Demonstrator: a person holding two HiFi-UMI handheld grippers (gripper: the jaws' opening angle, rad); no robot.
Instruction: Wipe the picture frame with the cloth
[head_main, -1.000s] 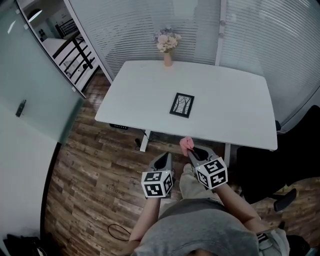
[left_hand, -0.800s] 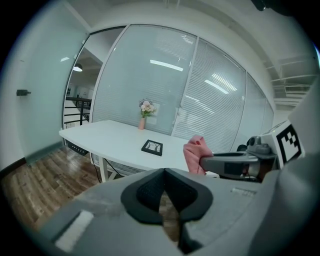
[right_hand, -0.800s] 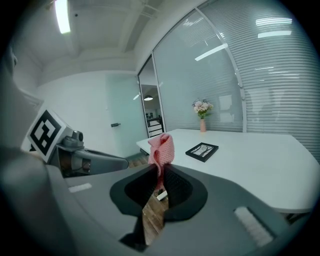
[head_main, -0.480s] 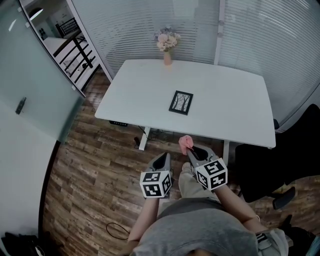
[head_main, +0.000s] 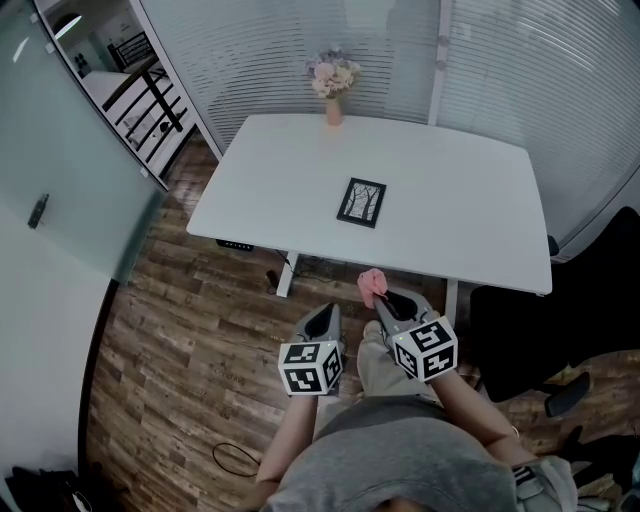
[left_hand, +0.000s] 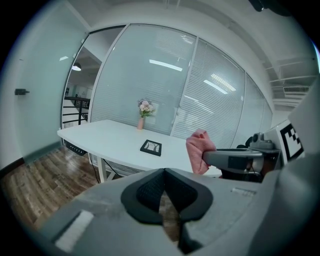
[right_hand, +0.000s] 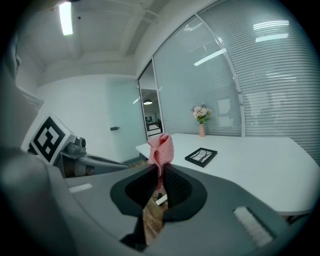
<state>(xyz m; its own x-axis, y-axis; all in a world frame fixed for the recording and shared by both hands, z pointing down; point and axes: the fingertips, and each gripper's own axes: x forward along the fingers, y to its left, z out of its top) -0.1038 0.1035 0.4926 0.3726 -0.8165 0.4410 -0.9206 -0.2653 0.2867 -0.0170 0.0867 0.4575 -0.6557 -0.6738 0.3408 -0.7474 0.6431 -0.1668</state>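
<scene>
Head view: the frame (head_main: 362, 202) lies flat near the middle of the white desk (head_main: 470, 190), a little toward its left edge; a vase (head_main: 333, 110) of flowers stands at the far edge; both grippers hang off the desk, short of its near edge and over the wood floor (head_main: 190, 350); the left gripper (head_main: 329, 309) is beside the right gripper (head_main: 380, 300), from whose tip a pink cloth (head_main: 371, 285) sticks up. Left gripper view: its jaws are pressed together at the tip with nothing between them; the cloth shows to the right, the frame on the desk beyond. Right gripper view: its jaws pinch the cloth's lower end, the rest bunched upright above them; the frame lies well apart, past the near edge.
</scene>
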